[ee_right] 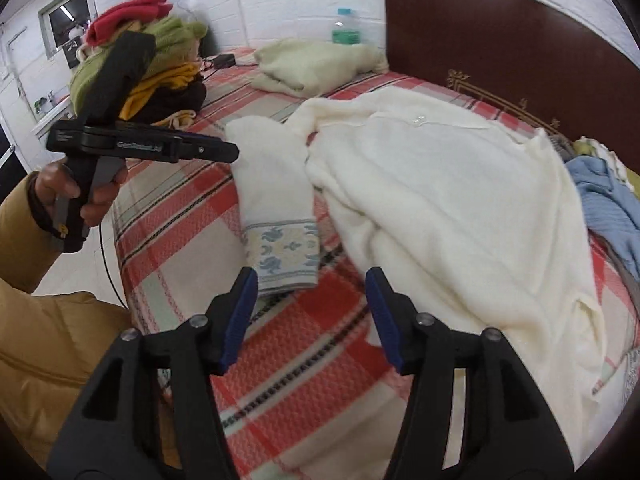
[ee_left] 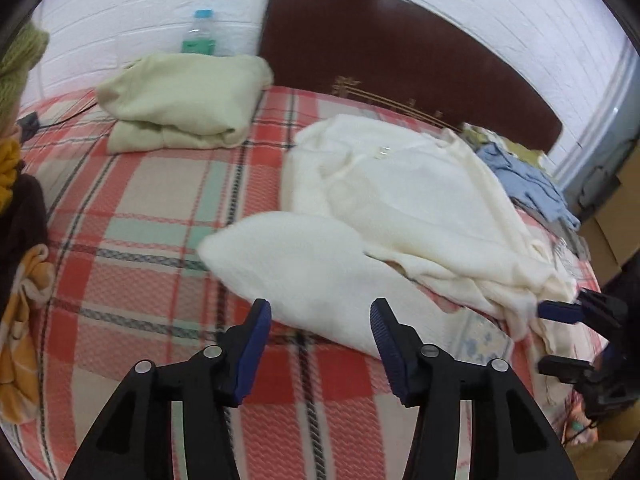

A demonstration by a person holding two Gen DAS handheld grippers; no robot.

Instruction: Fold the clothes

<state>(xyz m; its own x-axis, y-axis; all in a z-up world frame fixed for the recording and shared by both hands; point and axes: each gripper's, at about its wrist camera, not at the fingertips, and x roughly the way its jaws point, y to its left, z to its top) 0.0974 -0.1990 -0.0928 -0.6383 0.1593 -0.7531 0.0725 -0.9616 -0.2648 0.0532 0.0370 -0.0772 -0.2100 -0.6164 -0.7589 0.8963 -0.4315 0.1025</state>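
Observation:
A cream-white knit garment (ee_left: 420,200) lies crumpled across the plaid bed cover (ee_left: 132,248). One sleeve (ee_left: 304,264) stretches out toward me, and its cuff (ee_right: 282,248) carries a blue and yellow pattern. My left gripper (ee_left: 320,320) hovers open just short of that sleeve with nothing between its blue pads. My right gripper (ee_right: 312,292) is open too, above the cover between the cuff and the garment's body (ee_right: 440,208). From the left wrist view the right gripper (ee_left: 554,340) shows at the garment's near right edge. A hand holds the left gripper (ee_right: 234,150) above the bed's left side.
A folded pale green garment (ee_left: 180,100) and a water bottle (ee_left: 200,32) are at the far left by the dark headboard (ee_left: 400,60). A blue garment (ee_left: 528,184) lies at the right. A pile of coloured clothes (ee_right: 160,60) stands at the bed's left edge. Cardboard boxes (ee_left: 608,236) stand beside the bed.

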